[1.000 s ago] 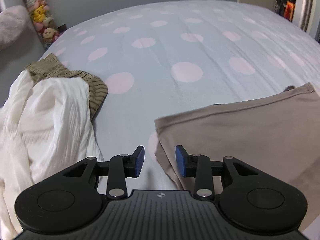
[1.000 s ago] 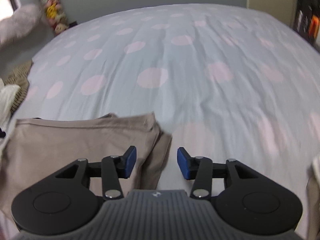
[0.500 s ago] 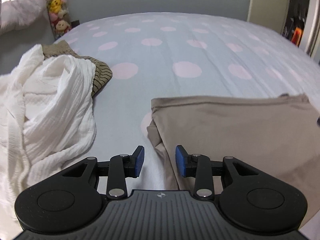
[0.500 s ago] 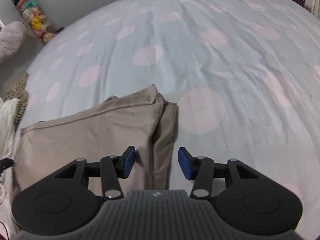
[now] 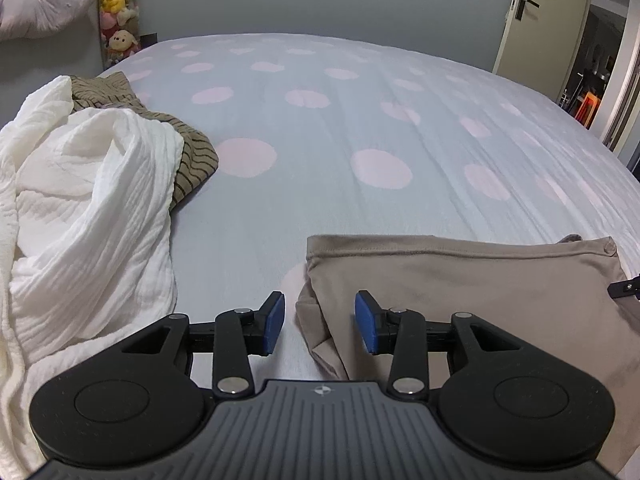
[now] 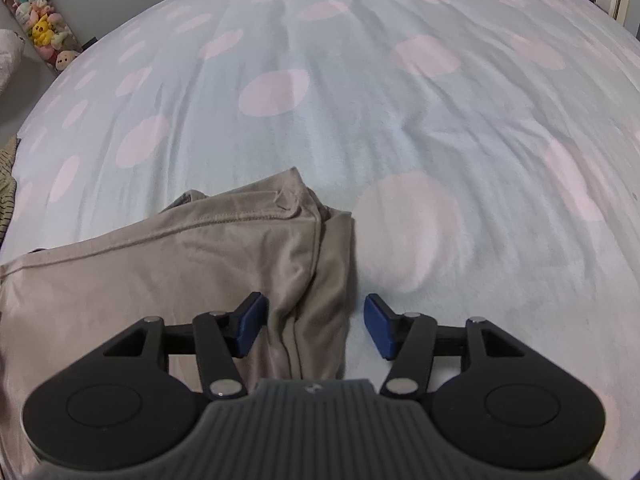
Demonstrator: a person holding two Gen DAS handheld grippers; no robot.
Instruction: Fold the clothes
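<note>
Left gripper (image 5: 320, 322) and right gripper (image 6: 312, 326): jaws spread, just been opening, each straddling a side edge of the tan garment (image 5: 460, 292), pinching nothing; garment flat on dotted bed (image 5: 320, 128); best pinch all layers together; white cloth (image 5: 80, 200) heaped beyond

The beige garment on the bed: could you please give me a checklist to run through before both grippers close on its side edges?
1. Left gripper open, jaws just widened: ok.
2. Right gripper open, jaws just widened: ok.
3. Left edge of beige garment between left jaws: ok.
4. Right edge between right jaws: ok.
5. Pads touching fabric: cannot tell.
6. White cloth lies apart from garment: ok.
</note>
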